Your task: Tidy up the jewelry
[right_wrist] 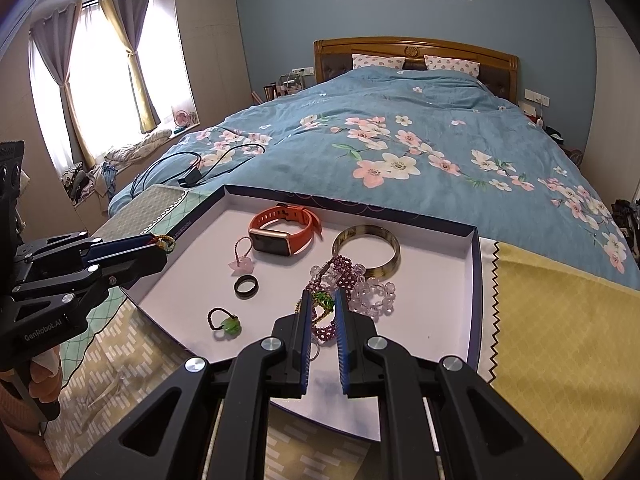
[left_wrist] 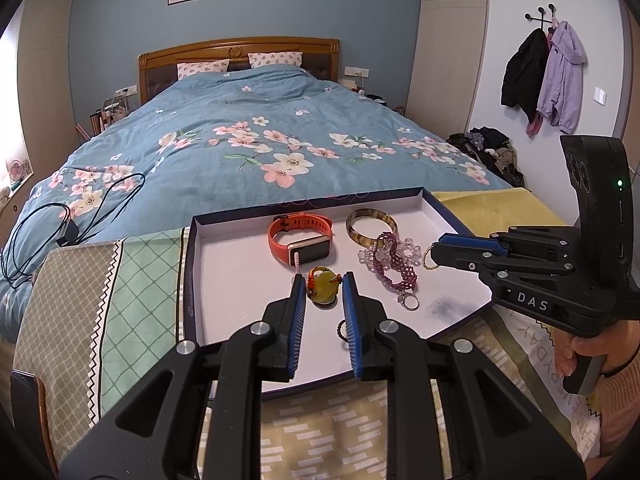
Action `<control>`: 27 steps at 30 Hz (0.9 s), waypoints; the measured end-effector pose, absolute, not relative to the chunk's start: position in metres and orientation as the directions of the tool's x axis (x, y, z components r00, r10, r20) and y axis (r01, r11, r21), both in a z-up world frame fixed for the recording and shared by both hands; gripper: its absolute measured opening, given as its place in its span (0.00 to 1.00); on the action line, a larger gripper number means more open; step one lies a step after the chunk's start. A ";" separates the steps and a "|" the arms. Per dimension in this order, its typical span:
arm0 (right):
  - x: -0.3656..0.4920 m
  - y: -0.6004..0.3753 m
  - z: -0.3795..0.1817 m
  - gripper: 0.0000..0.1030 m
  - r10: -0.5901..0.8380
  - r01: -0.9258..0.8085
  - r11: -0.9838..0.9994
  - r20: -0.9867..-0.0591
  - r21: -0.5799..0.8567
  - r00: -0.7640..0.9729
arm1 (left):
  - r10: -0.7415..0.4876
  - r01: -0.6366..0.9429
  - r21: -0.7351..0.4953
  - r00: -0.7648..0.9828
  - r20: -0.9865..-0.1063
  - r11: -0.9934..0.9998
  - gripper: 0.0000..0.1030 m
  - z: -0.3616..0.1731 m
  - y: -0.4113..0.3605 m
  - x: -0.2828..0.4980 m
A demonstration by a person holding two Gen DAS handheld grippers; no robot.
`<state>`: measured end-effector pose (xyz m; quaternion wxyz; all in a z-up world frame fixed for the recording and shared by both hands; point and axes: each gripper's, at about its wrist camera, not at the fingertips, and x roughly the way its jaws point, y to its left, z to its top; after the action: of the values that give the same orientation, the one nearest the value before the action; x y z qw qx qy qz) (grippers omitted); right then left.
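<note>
Left gripper [left_wrist: 323,280] closed on yellow pendant [left_wrist: 322,287] near tray [right_wrist: 474,264] front edge. Right gripper [right_wrist: 322,297] clamped on green-beaded chain [right_wrist: 323,301] over purple bracelet [right_wrist: 340,270].

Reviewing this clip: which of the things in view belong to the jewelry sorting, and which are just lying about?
Belongs to the job:
- shallow box lid
- orange watch
- amber bangle
- purple bead bracelet
- clear bead bracelet
- black ring
- yellow pendant, in the left gripper
- green charm, in the right gripper

Lying about:
- black cable
- hanging jackets
- pillows
</note>
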<state>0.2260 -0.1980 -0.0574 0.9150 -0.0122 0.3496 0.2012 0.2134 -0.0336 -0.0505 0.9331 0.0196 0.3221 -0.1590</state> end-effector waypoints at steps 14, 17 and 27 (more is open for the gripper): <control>0.237 -0.198 -0.064 0.09 0.360 -0.367 0.920 -0.662 0.136 0.657 | -0.274 0.298 -0.068 0.735 -0.620 0.952 0.18 -0.056 -0.031 0.225; 0.238 -0.198 -0.064 0.09 0.358 -0.365 0.921 -0.666 0.136 0.655 | -0.271 0.294 -0.069 0.732 -0.624 0.953 0.18 -0.057 -0.031 0.228; 0.244 -0.197 -0.066 0.09 0.349 -0.360 0.923 -0.678 0.133 0.647 | -0.264 0.282 -0.076 0.724 -0.637 0.957 0.18 -0.062 -0.033 0.236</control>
<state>0.2442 -0.1967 -0.0656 0.9073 -0.0071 0.3722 0.1955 0.2357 -0.0327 -0.0621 0.9284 0.0129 0.3412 -0.1469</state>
